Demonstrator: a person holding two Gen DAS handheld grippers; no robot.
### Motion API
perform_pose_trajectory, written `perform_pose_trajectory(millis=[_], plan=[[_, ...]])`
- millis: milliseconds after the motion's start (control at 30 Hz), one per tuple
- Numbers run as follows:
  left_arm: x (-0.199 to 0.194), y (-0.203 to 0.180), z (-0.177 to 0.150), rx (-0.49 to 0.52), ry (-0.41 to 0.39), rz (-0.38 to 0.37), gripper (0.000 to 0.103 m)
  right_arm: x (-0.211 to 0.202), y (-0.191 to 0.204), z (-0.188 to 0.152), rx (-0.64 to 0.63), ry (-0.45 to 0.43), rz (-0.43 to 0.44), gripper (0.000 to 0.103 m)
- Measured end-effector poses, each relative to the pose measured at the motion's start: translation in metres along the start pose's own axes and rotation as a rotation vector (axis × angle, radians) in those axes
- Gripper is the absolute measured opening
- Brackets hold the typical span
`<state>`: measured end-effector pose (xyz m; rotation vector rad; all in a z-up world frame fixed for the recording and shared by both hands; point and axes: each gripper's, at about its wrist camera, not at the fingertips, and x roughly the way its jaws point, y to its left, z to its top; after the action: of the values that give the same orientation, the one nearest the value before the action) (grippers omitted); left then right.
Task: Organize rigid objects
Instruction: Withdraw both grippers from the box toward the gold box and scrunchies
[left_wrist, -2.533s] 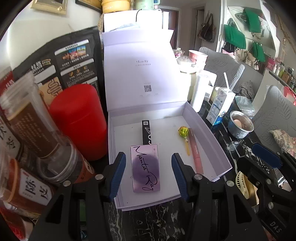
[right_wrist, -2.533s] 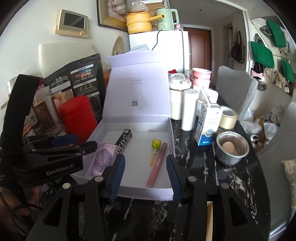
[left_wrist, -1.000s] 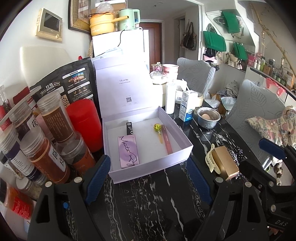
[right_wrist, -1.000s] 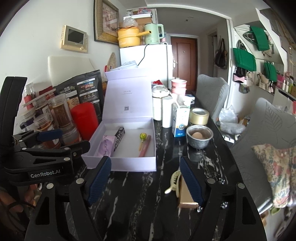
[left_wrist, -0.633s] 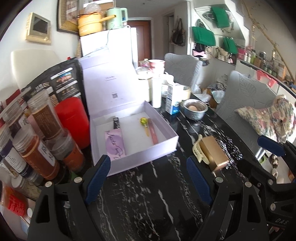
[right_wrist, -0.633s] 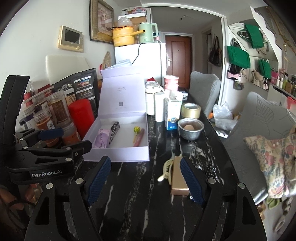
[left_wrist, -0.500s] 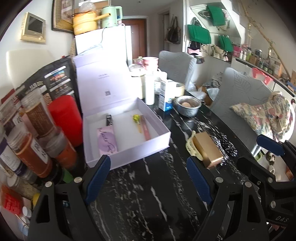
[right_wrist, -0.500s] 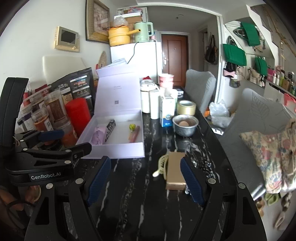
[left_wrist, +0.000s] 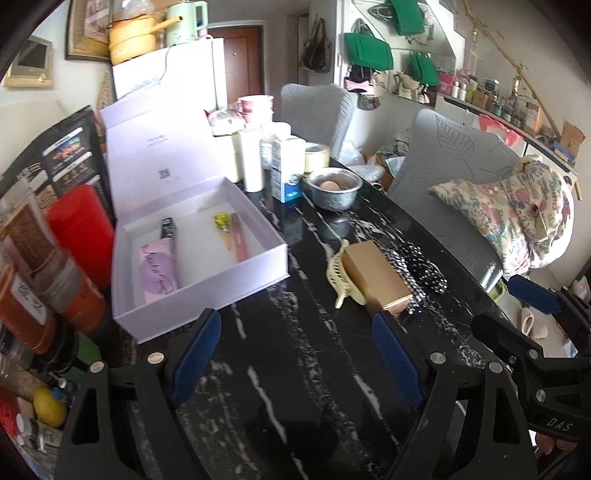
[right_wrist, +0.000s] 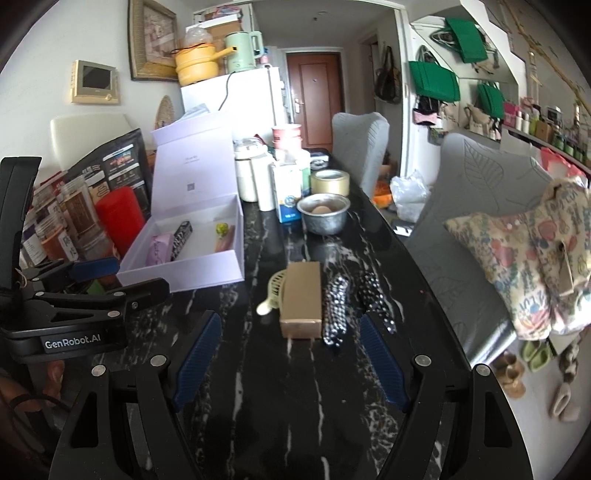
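Observation:
An open lilac box (left_wrist: 207, 291) (right_wrist: 192, 273) stands on the black marble table with its lid up. Inside lie a purple palette (left_wrist: 157, 269), a black tube (left_wrist: 169, 236), a yellow lollipop (left_wrist: 221, 219) and a pink stick (left_wrist: 238, 238). To its right a gold-brown box (left_wrist: 375, 275) (right_wrist: 301, 297) lies beside a pale yellow hair claw (left_wrist: 338, 275) (right_wrist: 273, 291) and black dotted fabric (left_wrist: 421, 275) (right_wrist: 336, 310). My left gripper (left_wrist: 295, 354) hangs open over bare table in front of them. My right gripper (right_wrist: 284, 354) is open just short of the gold-brown box.
A red canister (left_wrist: 83, 229), jars (left_wrist: 55, 273) and a dark snack bag (left_wrist: 55, 155) crowd the left edge. At the back stand white bottles (left_wrist: 253, 158), a milk carton (left_wrist: 286, 170), tape (right_wrist: 330, 182) and a metal bowl with an egg (left_wrist: 334, 184). Grey chairs (left_wrist: 454, 192) line the right side.
Both grippers pulled back from the lilac box and swung right, both open wider than at first. The gold-brown box, hair claw and dotted fabric came into view.

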<state>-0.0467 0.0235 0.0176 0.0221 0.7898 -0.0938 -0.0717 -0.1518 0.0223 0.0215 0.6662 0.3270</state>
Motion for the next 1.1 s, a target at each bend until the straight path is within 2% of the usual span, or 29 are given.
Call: perform_pose_trajectory(millis=[500, 1100], plan=[[0.051, -0.046, 0.010, 0.019, 0.071, -0.046, 0.085, 0.022, -0.058, -0.014, 0.082, 0.044, -0.032, 0.078], [0.108, -0.081, 0.013, 0.028, 0.128, -0.102, 0.085, 0.052, -0.102, -0.027, 0.122, 0.116, -0.055, 0.078]])
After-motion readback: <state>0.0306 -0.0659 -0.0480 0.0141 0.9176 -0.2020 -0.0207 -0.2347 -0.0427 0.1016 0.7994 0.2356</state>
